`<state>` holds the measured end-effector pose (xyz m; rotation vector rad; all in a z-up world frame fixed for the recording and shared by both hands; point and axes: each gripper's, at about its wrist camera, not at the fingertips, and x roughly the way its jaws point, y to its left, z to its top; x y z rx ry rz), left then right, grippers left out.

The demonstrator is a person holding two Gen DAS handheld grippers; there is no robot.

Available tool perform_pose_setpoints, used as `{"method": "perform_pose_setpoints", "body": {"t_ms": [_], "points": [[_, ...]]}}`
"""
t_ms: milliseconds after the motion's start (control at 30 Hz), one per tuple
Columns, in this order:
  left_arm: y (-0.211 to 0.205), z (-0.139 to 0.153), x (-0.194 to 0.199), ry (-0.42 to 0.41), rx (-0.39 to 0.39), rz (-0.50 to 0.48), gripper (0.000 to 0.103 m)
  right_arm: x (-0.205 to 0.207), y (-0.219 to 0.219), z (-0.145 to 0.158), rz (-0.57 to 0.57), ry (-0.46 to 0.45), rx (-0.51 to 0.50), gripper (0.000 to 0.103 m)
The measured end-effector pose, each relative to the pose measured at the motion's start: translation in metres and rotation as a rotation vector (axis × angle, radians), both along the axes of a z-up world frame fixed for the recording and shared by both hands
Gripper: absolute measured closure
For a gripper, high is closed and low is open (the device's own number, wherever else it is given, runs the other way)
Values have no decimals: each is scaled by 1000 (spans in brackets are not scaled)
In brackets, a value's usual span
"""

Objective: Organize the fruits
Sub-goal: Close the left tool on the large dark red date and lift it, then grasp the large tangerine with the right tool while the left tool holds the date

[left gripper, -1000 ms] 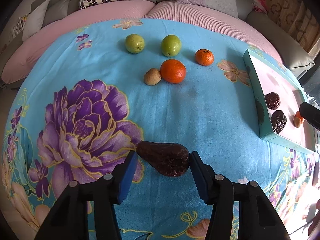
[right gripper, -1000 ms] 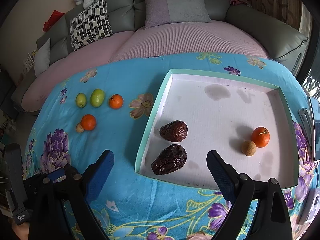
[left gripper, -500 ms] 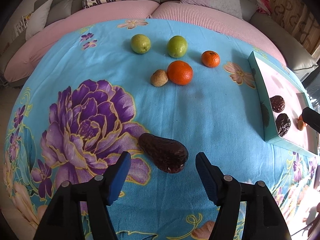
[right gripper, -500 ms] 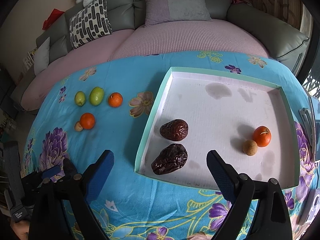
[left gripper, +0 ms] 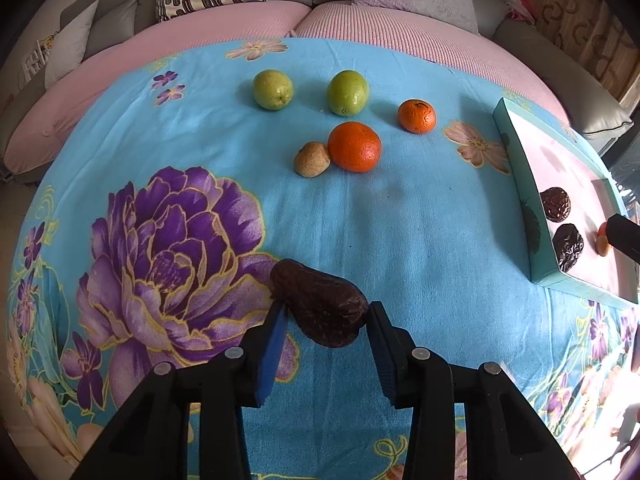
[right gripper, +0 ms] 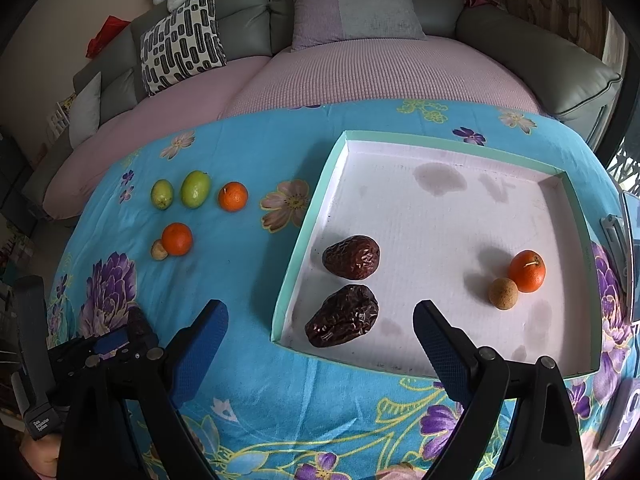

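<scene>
Now my left claw [left gripper: 323, 322] has moved in and closed on the big dark fruit [left gripper: 320, 308], which sits on the blue flowered cloth [left gripper: 400, 240] near me. Farther right, my right claw [right gripper: 320, 328] hangs wide open, holding nothing, over the near edge of the tray [right gripper: 440, 208].

Blue floral cloth [left gripper: 400, 216] under two green fruits [left gripper: 273, 89], two oranges [left gripper: 354, 146], brown fruit [left gripper: 312, 159], dark date [left gripper: 320, 307], teal tray [right gripper: 296, 256].

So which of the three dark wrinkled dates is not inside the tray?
The date between the fingers of the left gripper, lying on the blue cloth. The other two dates lie inside the tray.
</scene>
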<state>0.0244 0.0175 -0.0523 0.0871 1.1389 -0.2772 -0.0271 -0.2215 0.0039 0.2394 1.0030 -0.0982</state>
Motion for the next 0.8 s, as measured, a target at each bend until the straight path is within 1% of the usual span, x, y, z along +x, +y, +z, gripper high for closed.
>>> {"method": "perform_pose_setpoints", "body": {"t_ms": [167,333,500,700,800], "points": [[3,4,3,-27,3,10,60,1,-1,-2,-1,3,3,9],[7,17,2,-80,-18,20,60,1,0,-1,0,-2,2,9],[11,23,2,-100,-39,38,60,2,0,-1,0,-9,4,9],[18,36,16,-161,-62,91,60,7,6,1,20,-52,11,9],[20,41,27,-181,-79,114,60,13,12,2,37,-94,26,9]]}}
